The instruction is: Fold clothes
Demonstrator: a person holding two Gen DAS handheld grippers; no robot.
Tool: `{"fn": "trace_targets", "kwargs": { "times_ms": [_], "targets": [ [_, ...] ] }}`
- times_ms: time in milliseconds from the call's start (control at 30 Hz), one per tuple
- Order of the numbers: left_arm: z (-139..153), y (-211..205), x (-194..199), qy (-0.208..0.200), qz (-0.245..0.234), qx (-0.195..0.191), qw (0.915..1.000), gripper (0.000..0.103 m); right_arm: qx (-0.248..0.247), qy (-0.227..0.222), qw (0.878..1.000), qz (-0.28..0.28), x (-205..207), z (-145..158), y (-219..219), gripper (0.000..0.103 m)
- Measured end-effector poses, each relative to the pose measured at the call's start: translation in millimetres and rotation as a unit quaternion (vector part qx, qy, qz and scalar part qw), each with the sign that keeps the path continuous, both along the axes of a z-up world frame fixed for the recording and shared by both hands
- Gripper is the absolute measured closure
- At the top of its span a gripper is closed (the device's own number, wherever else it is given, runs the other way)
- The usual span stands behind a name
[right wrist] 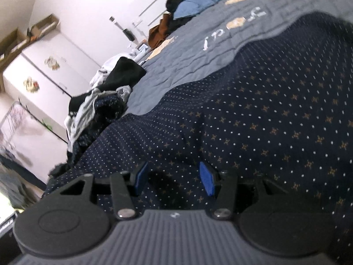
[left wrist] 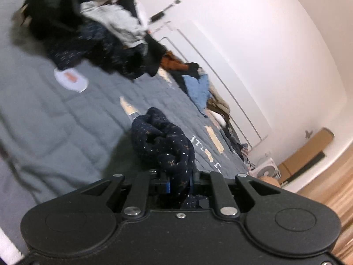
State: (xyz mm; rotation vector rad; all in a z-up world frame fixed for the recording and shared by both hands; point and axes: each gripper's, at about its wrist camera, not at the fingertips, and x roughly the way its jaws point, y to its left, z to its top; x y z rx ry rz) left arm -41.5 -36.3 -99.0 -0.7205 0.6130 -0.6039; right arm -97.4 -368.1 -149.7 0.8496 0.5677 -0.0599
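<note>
A navy garment with small white dots and tan crosses (right wrist: 253,110) lies spread over the grey quilt (right wrist: 198,50). In the left wrist view a bunched part of that navy dotted garment (left wrist: 163,141) rises off the quilt (left wrist: 55,114), and my left gripper (left wrist: 179,182) is shut on it, the cloth pinched between its blue pads. My right gripper (right wrist: 174,178) hovers just over the spread cloth. Its blue pads (right wrist: 206,178) stand apart and grip nothing.
A heap of dark and pale clothes (left wrist: 92,28) sits on the far part of the bed. More clothes, blue and brown (left wrist: 198,86), line the bed's edge by the white wall. A small fan (left wrist: 268,169) and cardboard (left wrist: 306,154) stand on the wooden floor.
</note>
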Motion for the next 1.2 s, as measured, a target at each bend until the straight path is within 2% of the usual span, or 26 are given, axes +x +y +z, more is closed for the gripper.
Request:
{"fn": "trace_targets", "kwargs": {
  "times_ms": [233, 400, 633, 833, 933, 1033, 1133, 1200],
  "targets": [
    [2, -5, 2, 0.004, -0.007, 0.003, 1.0000, 0.089, 0.033, 0.000, 0.999, -0.011, -6, 5, -8, 0.052],
    [12, -17, 5, -0.014, -0.025, 0.014, 0.9995, 0.089, 0.043, -0.003, 0.999, -0.024, -19, 19, -17, 0.052],
    [26, -54, 1, -0.041, -0.068, 0.027, 0.9965, 0.089, 0.055, -0.033, 0.996, -0.063, -57, 48, -50, 0.052],
    [33, -98, -10, -0.063, -0.118, 0.036, 0.9904, 0.089, 0.073, -0.050, 0.991, -0.101, -93, 59, -85, 0.052],
    [34, -123, -20, -0.075, -0.147, 0.042, 0.9854, 0.089, 0.078, -0.054, 0.989, -0.112, -109, 62, -99, 0.052],
    [36, -150, -32, -0.093, -0.184, 0.052, 0.9770, 0.089, 0.081, -0.062, 0.988, -0.118, -122, 66, -109, 0.052],
    [36, -181, -47, -0.113, -0.228, 0.060, 0.9652, 0.090, 0.087, -0.070, 0.986, -0.122, -135, 68, -118, 0.052],
    [35, -204, -60, -0.131, -0.260, 0.070, 0.9542, 0.090, 0.087, -0.072, 0.986, -0.124, -142, 70, -124, 0.052]
  ]
}}
